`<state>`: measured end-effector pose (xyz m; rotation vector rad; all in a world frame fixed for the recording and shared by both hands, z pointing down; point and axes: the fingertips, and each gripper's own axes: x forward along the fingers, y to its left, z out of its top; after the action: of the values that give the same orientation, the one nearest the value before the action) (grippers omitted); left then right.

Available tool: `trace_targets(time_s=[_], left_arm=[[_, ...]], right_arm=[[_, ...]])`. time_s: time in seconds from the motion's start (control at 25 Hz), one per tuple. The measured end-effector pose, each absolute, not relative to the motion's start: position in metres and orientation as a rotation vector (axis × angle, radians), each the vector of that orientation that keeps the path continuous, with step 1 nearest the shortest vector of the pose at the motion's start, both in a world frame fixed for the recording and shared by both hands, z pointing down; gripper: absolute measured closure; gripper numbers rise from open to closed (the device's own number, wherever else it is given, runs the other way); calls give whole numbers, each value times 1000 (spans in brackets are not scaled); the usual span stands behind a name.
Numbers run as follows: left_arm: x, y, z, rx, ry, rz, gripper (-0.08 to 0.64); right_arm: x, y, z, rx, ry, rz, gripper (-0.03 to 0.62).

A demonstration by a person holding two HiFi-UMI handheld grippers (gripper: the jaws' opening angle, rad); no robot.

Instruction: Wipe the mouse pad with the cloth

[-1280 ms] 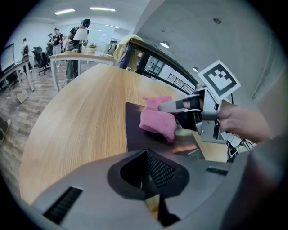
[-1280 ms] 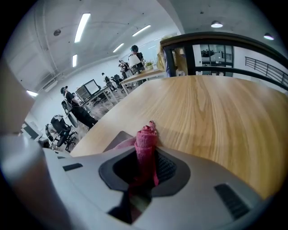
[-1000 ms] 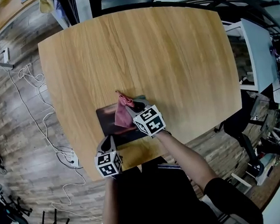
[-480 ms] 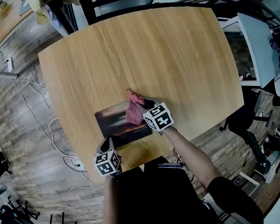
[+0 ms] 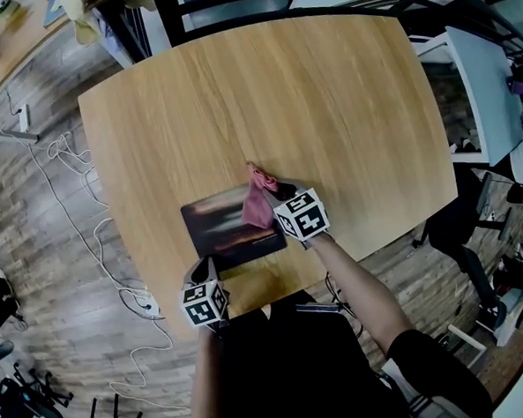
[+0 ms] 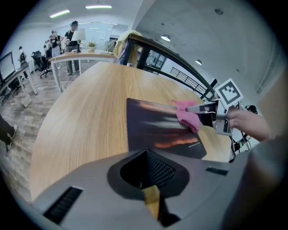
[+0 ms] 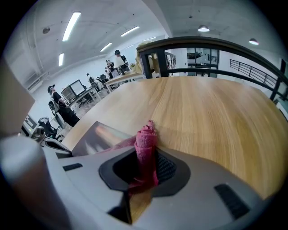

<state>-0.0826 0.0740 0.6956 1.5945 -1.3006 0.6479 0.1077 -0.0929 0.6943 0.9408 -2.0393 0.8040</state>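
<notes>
One sweep has dragged the crumpled pink cloth (image 5: pixel 259 206), clamped in the right gripper (image 5: pixel 278 198), to the dark rectangular mouse pad's (image 5: pixel 218 232) right-hand edge, so wiping is underway; the left gripper (image 5: pixel 208 268) sits closed on nothing.

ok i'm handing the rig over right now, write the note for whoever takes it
Left gripper: jaws close together, nothing between them, at the near corner of the mouse pad; contact with it unclear.
Right gripper: shut on the cloth, bunched between its jaws.
Things: the pad lies flat near the table's near edge. The cloth rests on the pad's right end, its tip past the far edge onto the wood.
Done: cloth gripped and on the pad. How much has been wiped cannot be read.
Left: probably sweep the cloth over the rest of the pad, toward its left end.
</notes>
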Motion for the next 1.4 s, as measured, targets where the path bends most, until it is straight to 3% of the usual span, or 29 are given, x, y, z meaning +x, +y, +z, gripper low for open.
trace_targets(time_s=[0.64, 1.04, 1.4], left_arm=[[-81, 100, 696, 1597, -1281, 625, 537], [-80, 98, 696, 1604, -1281, 608, 537], [-78, 99, 693, 1598, -1262, 583, 537]], right_arm=[[157, -91, 668, 1048, -1979, 775, 517], [28, -68, 588, 825, -2362, 850, 517], [-92, -35, 593, 492, -2447, 1127, 518]])
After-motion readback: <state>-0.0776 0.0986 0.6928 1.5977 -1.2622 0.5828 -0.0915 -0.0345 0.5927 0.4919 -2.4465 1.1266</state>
